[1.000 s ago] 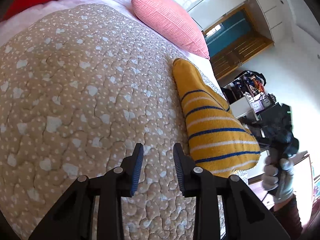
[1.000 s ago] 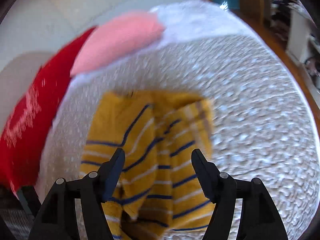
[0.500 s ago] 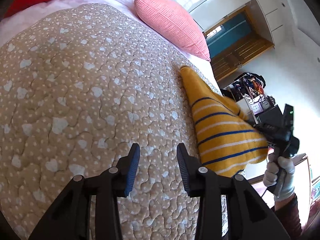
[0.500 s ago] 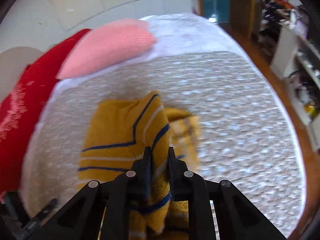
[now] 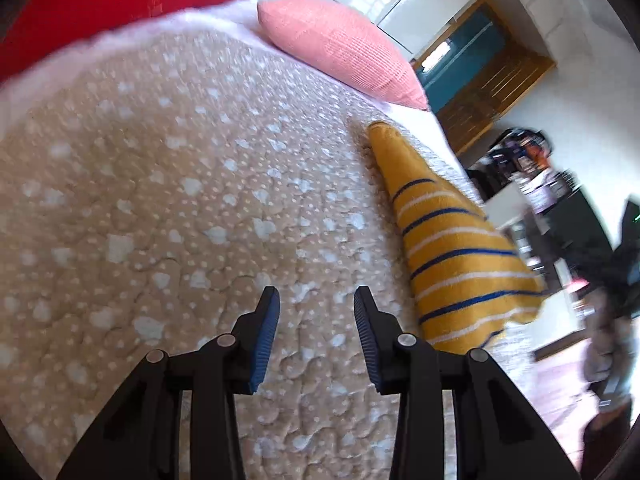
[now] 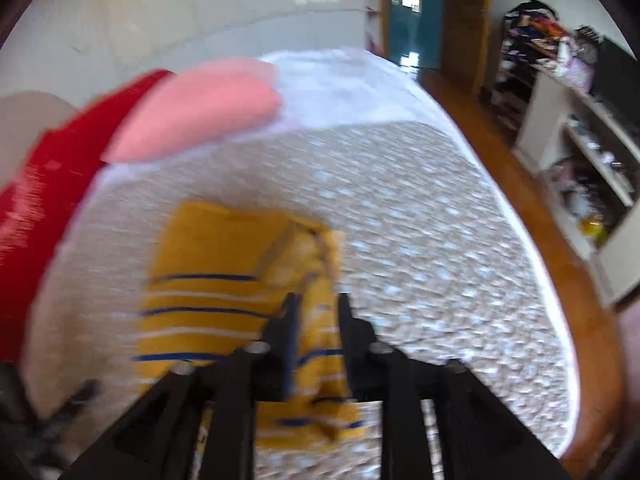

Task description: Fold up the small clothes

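A small yellow garment with blue and white stripes [image 5: 452, 248] lies on the beige quilted bed [image 5: 160, 208], with its near right edge lifted off the quilt. My right gripper [image 6: 318, 312] is shut on that edge of the yellow garment [image 6: 224, 264] and holds it up; the view is blurred. My left gripper [image 5: 316, 312] is open and empty, low over bare quilt to the left of the garment.
A pink pillow [image 5: 340, 48] and a red pillow [image 5: 100, 4] lie at the head of the bed. The bed's right edge [image 6: 532, 240] drops to a wooden floor. Cluttered shelves [image 6: 580, 128] stand beyond it.
My right gripper closed on the garment's edge and lifted it, pulling the cloth up and toward itself. My left gripper opened a little wider and shifted slightly over the quilt.
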Demonstrator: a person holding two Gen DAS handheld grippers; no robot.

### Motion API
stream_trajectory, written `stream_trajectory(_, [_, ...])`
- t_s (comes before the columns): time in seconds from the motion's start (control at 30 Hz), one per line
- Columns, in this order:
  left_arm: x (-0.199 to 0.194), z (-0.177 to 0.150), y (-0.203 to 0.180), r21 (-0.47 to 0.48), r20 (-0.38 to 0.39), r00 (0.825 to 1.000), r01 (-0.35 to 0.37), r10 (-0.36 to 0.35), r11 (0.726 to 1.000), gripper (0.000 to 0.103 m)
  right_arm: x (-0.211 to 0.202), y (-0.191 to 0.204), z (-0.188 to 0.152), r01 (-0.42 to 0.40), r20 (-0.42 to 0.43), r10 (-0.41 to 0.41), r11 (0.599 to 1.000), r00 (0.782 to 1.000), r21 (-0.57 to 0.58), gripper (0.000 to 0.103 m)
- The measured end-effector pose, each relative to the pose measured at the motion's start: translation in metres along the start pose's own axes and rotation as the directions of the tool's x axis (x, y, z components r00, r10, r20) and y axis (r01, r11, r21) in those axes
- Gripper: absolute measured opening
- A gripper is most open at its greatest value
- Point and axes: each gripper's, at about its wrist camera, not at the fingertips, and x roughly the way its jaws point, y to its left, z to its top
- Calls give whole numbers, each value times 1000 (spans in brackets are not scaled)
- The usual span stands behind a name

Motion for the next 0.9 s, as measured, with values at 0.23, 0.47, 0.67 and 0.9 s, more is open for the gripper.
stream_trajectory(0.23, [-26, -26, -46, 175, -37, 996, -74, 82, 982, 40, 44, 36, -37, -111, -69, 104, 987, 992, -114, 28])
stream_trajectory(0.47, [-44, -17, -73, 200, -61, 990, -112, 127, 973, 49, 77, -8, -72, -41, -100, 31, 995, 995, -96, 61])
stream_trajectory(0.67, [-10, 5, -95, 138, -109, 991, -60, 75, 989, 57, 76, -54, -79, -232, -120, 238, 971, 964, 65, 66])
stream_trajectory(0.9, [58, 38, -106, 89, -163, 987, 1, 13, 996, 68, 60, -67, -37, -344, -13, 348, 932, 938, 119, 75])
